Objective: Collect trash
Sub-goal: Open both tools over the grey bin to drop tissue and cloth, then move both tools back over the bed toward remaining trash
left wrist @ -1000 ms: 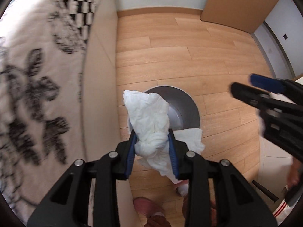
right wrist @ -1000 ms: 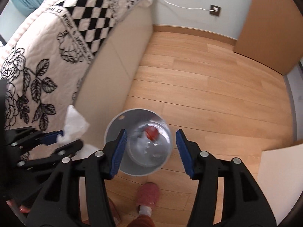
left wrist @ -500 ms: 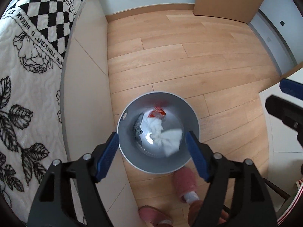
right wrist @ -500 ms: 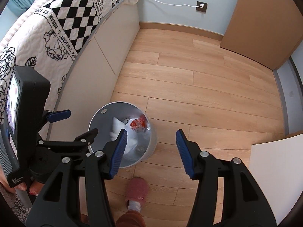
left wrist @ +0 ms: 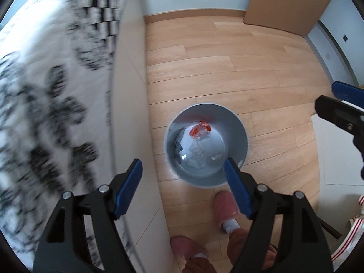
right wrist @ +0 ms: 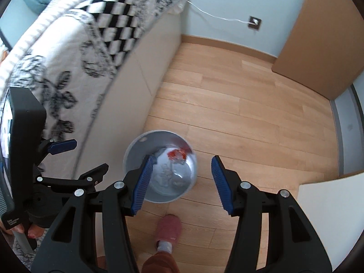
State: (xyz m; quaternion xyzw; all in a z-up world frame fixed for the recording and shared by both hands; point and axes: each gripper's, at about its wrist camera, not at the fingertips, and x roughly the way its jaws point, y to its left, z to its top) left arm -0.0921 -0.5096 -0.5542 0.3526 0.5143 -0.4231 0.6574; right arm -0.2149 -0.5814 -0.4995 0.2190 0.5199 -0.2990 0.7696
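A grey round bin (left wrist: 241,134) (right wrist: 134,152) stands on the wooden floor beside the bed. Inside it lie white crumpled tissue (left wrist: 195,157) (right wrist: 166,170) and a red-and-white wrapper (left wrist: 200,129) (right wrist: 176,153). My left gripper (left wrist: 183,188) hangs above the bin's near left side, open, nothing between its blue pads. It also shows at the left of the right wrist view as the left gripper (right wrist: 84,157). My right gripper (right wrist: 180,180) is open and empty, over the bin's right part. Its fingers (left wrist: 341,109) reach in at the right edge of the left wrist view.
The bed with a black-and-white quilt (right wrist: 68,56) and a beige side panel (left wrist: 132,113) fills the left. Pink slippers (left wrist: 225,207) (right wrist: 169,227) of the person stand just below the bin. A white surface (right wrist: 329,207) lies at the right, a brown door (right wrist: 323,34) at the back.
The left gripper let go of the white tissue, which dropped into the bin, and its jaws spread wide. Both grippers rose; the left view then slid left toward the bed.
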